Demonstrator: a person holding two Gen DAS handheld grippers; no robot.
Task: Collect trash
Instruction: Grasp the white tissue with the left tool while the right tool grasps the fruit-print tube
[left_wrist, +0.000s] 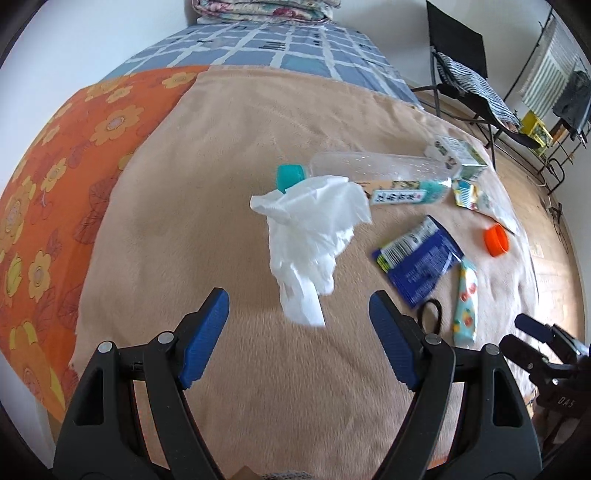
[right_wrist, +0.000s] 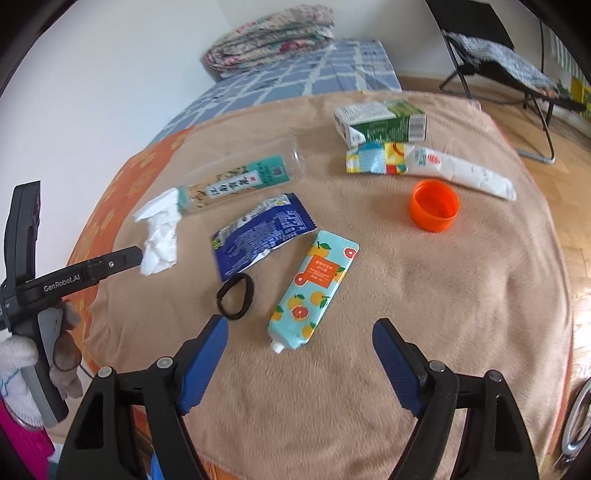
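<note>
A crumpled white tissue (left_wrist: 306, 229) lies on the beige blanket (left_wrist: 221, 166), its near end just ahead of my left gripper (left_wrist: 299, 293), which is open and empty. Behind the tissue lies a clear bottle (left_wrist: 369, 168) with a teal cap. My right gripper (right_wrist: 300, 322) is open above the cap end of a citrus-print tube (right_wrist: 314, 288), holding nothing. Around them lie a blue wrapper (right_wrist: 258, 232), a black hair tie (right_wrist: 234, 297), an orange cap (right_wrist: 434, 210), a white tube (right_wrist: 461, 171), a colourful wrapper (right_wrist: 373, 158) and a green-and-white carton (right_wrist: 380, 122).
The blanket covers a bed with an orange floral sheet (left_wrist: 55, 177) on the left and a blue checked sheet (left_wrist: 288, 44) behind. A folded quilt (right_wrist: 269, 37) sits at the far end. A black folding chair (right_wrist: 498, 55) stands on the wooden floor to the right.
</note>
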